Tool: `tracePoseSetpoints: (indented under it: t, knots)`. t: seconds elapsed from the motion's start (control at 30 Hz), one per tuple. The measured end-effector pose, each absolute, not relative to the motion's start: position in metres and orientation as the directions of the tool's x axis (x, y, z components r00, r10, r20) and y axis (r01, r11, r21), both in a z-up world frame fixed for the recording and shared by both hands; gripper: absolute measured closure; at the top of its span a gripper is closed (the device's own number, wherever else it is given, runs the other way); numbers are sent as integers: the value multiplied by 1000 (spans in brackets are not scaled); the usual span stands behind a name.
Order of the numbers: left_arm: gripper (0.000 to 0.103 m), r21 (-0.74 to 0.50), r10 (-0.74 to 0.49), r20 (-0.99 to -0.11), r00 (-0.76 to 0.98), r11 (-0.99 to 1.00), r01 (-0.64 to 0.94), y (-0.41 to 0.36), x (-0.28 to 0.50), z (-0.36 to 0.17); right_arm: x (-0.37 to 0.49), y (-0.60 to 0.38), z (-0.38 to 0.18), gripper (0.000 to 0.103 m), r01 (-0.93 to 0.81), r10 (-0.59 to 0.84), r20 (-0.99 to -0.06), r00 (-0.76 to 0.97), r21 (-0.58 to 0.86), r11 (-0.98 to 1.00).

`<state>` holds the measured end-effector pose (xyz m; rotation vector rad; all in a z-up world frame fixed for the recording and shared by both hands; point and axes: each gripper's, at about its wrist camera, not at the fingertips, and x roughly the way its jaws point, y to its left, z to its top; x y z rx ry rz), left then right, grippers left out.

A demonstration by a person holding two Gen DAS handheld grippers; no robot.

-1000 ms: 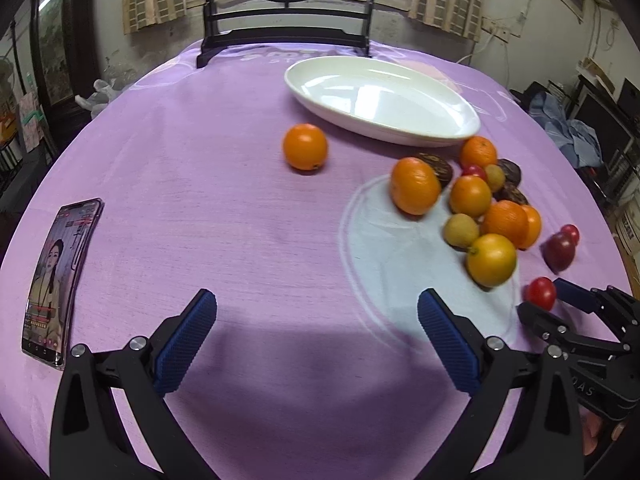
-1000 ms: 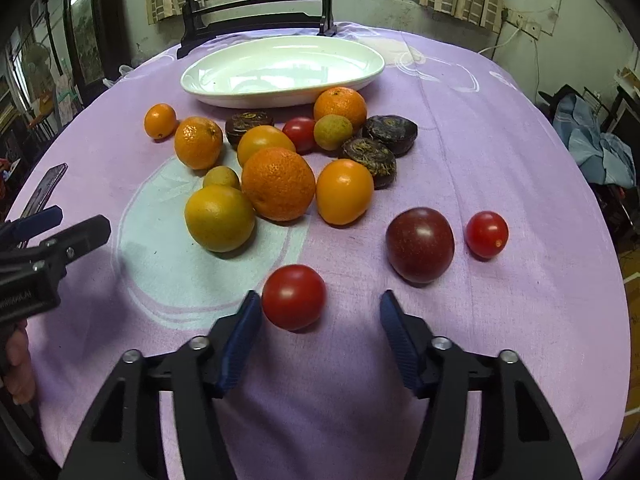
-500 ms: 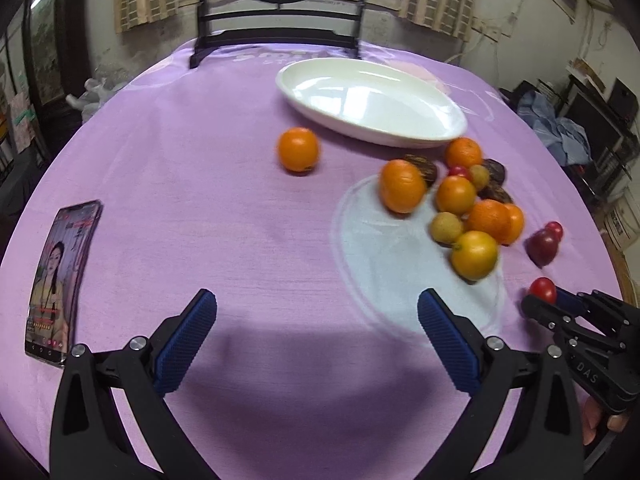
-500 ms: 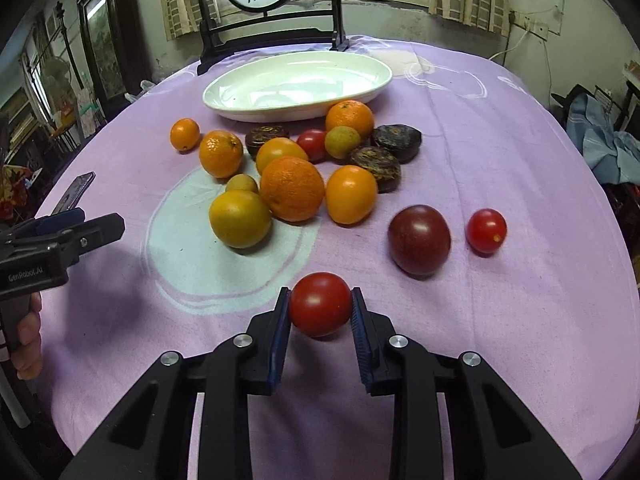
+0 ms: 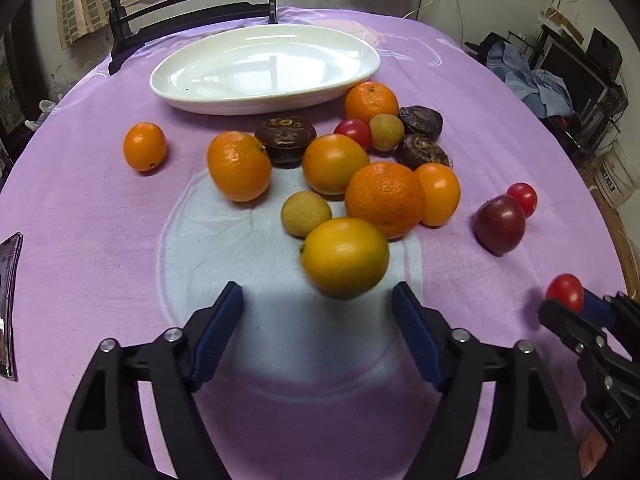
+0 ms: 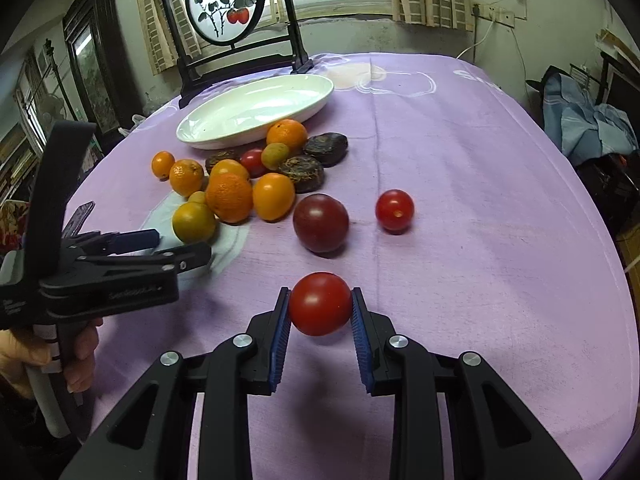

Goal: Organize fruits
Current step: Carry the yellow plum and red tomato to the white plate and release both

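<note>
My right gripper (image 6: 320,312) is shut on a red tomato (image 6: 320,303) and holds it just above the purple cloth; it also shows in the left wrist view (image 5: 565,291). My left gripper (image 5: 318,312) is open, its jaws wide apart just short of a yellow-orange fruit (image 5: 345,257) at the near edge of the fruit pile. The pile holds several oranges (image 5: 384,198), small yellowish fruits (image 5: 306,213) and dark brown fruits (image 5: 285,135). A white oval dish (image 5: 264,68) stands empty behind the pile.
A lone small orange (image 5: 144,146) lies left of the pile. A dark plum (image 6: 321,222) and a second red tomato (image 6: 394,209) lie right of it. A phone (image 5: 8,300) lies at the left table edge. A framed screen (image 6: 226,8) stands behind the dish.
My right gripper has closed on the red tomato and lifted it slightly. My left gripper has moved forward and right, up to the yellow-orange fruit, still open.
</note>
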<state>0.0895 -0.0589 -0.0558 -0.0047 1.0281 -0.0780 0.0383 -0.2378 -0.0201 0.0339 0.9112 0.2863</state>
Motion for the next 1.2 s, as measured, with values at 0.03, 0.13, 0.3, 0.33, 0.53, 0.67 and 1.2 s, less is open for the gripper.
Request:
tracePoseSetpoints:
  t: [0.03,0.13,0.3,0.33,0.53,0.67,1.2]
  knots:
    - [40,-28,-55,-850,524,998,61,-62,92,-56,38,-239,-21,73,-230,262,-774,577,154,961]
    - [63,-42,-84,-840,537,995,89,-66,96,-53,40,-238,-23,73,-236,272,-774,572,162,958]
    - [63,-48,-100,-837,538,993,109,-62,89,-48,42,-231,-22,73,-256,283,-774,566,162,953]
    - [63,-59,-114,-835,539,991,118,-58,85,-45,41,-230,-21,73,-260,288,-774,563,165,951]
    - [64,-113,-177,-788,589,983,144,-26,78,-1,61,-216,9,73,-318,352,-743,569,197,928]
    - [63,-83,-145,-744,652,989,125,-10,113,33,100,-193,47,73,-371,384,-681,624,174,912]
    - [63,-94,-48,-852,522,994,-62,24,292,-26,265,-104,-10,71,-349,258,-828,498,81,934]
